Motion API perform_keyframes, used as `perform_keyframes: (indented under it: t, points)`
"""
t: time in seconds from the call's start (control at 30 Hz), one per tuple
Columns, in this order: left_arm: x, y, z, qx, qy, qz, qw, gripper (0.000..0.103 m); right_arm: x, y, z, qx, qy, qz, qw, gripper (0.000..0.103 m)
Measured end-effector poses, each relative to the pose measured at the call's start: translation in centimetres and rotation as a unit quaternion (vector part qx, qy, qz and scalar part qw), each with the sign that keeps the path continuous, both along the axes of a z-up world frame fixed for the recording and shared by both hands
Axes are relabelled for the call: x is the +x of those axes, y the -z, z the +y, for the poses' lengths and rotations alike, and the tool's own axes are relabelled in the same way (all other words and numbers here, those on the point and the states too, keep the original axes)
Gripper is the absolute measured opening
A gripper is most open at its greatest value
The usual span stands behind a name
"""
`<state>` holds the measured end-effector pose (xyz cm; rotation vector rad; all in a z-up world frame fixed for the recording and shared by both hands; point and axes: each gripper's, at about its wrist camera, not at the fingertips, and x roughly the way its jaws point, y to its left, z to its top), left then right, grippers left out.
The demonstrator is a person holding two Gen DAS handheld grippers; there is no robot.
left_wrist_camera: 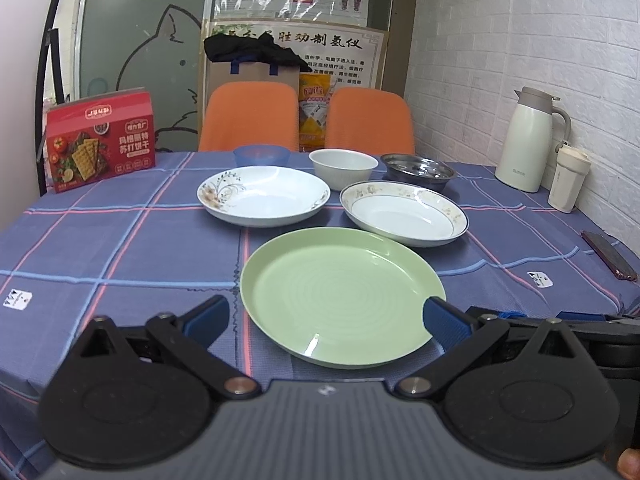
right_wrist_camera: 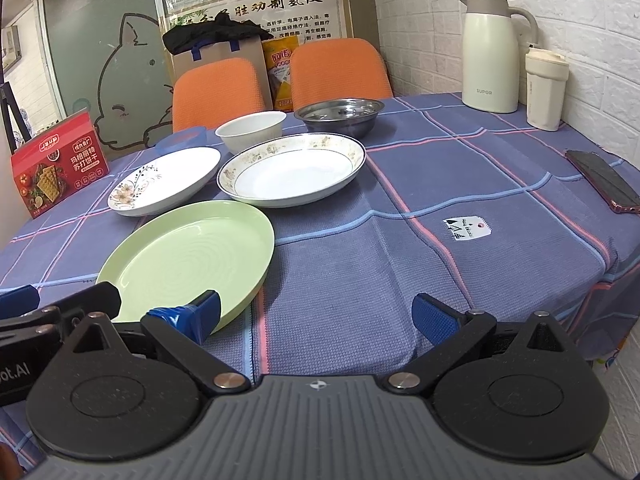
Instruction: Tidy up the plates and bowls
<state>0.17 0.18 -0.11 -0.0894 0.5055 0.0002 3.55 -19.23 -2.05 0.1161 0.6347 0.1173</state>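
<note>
Green plate sits nearest, framed by the left gripper, jaws wide and empty, lined up to grab; right gripper open beside it, other plates and bowls behind.

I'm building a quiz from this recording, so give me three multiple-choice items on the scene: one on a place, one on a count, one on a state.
1. Nearest the grippers lies: A) steel bowl B) green plate C) white bowl
2. Orange chairs behind the table: A) one B) two C) three
3. The left gripper is: A) open, holding nothing B) shut on a plate C) shut on a bowl

Answers:
1. B: the green plate lies just before the left gripper.
2. B: two chair backs show.
3. A: its blue fingers stand wide apart.
</note>
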Motion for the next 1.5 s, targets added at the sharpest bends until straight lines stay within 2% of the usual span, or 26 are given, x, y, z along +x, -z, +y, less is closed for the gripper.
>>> perform_keyframes:
  t: [0.37,0.8,0.93,1.17,1.3,1.4,1.5]
  points:
    - [0.5,0.2,0.1,-0.006,0.002,0.008,0.9999,0.103,0.5,0.1,0.0,-0.002,0.001,0.005,1.0,0.09]
    - [4.3,-0.5,1.7,-0.015,-0.006,0.024,0.9996,0.103,3.8,0.0,0.5,0.001,-0.004,0.025,1.0,0.09]
    - [5.8,-0.4,2.7,-0.015,-0.004,0.046,0.9988,0.103,4.4,0.2,1.0,-0.005,-0.027,0.027,0.999,0.09]
    - [9.5,1.4,6.1,-0.061,0.006,0.108,0.9923,0.103,7.2,1.6,2.4,-0.014,-0.075,0.053,0.996,0.09]
    - [11.0,2.1,6.1,-0.045,0.007,0.122,0.9915,0.102,8.5,2.0,3.5,-0.024,-0.096,0.063,0.993,0.09]
    - [11.8,2.6,5.6,-0.027,0.012,0.134,0.9906,0.103,8.7,2.4,4.5,-0.061,-0.102,0.056,0.991,0.09]
    - [12.4,3.2,5.6,-0.021,0.013,0.141,0.9897,0.102,8.4,2.5,4.4,-0.056,-0.109,0.047,0.991,0.091]
